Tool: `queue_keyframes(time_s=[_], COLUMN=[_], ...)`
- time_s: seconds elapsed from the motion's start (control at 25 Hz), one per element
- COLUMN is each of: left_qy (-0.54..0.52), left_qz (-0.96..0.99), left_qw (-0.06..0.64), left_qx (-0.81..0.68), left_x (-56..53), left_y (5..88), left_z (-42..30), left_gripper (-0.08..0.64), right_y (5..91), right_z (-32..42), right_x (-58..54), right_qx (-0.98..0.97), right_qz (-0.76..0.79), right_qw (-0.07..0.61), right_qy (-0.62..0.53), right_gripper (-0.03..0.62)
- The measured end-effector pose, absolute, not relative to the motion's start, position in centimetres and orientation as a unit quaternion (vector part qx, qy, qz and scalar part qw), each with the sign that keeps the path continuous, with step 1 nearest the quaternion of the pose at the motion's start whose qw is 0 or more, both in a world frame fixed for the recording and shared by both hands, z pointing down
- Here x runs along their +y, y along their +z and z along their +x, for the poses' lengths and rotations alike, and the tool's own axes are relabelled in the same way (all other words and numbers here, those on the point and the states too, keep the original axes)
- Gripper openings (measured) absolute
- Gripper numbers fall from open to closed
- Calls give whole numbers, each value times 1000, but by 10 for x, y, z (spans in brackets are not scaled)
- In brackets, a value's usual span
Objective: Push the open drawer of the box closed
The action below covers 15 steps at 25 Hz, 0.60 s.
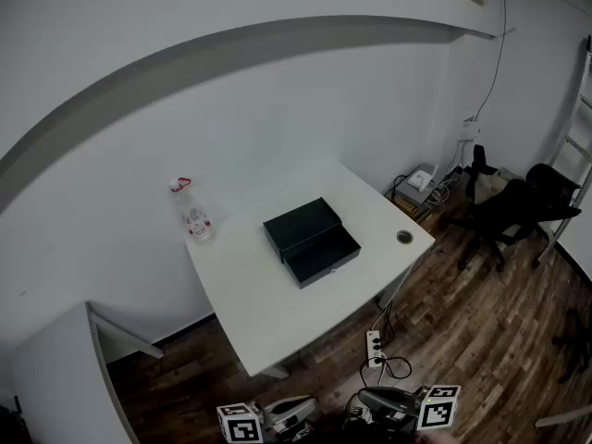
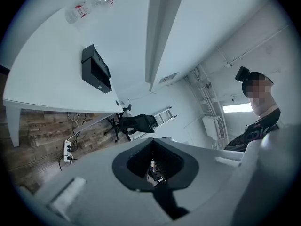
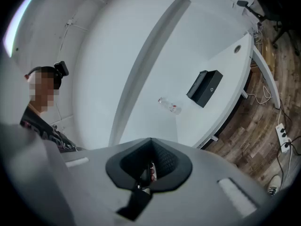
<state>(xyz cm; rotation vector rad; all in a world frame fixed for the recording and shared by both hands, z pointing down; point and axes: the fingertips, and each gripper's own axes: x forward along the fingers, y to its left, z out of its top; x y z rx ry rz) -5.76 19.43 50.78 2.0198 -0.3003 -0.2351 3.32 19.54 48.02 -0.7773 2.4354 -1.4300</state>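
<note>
While both tools hang low at the bottom edge of the head view, well apart from the bench, the black box sits near the middle of the white top. Its drawer is pulled out toward the front right side. The left tool has its jaws pressed together with nothing between them, and the right tool is closed and empty as well. A clear bottle with a red cap stands near the far left corner, well apart from the box. A black office chair stands on the wooden floor to the right.
</note>
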Motion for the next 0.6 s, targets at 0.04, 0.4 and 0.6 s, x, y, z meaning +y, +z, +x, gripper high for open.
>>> queue_keyframes(time_s=[0.04,0.4,0.6], left_qy=[-93,-89,-89], left_qz=[840,837,837], left_qw=[519,524,526], left_qx=[-127,-129,-126], left_x=[195,196,196], left_y=[504,498,499], left_z=[-57,-50,-46], left_gripper=[0,0,0], right_y=[480,478,478], right_z=[33,39,42], right_x=[196,200,200], right_qx=[827,828,828], right_qz=[-264,-268,-270], right_qw=[106,107,106], right_qy=[-485,-481,-481], right_gripper=[3,3,3])
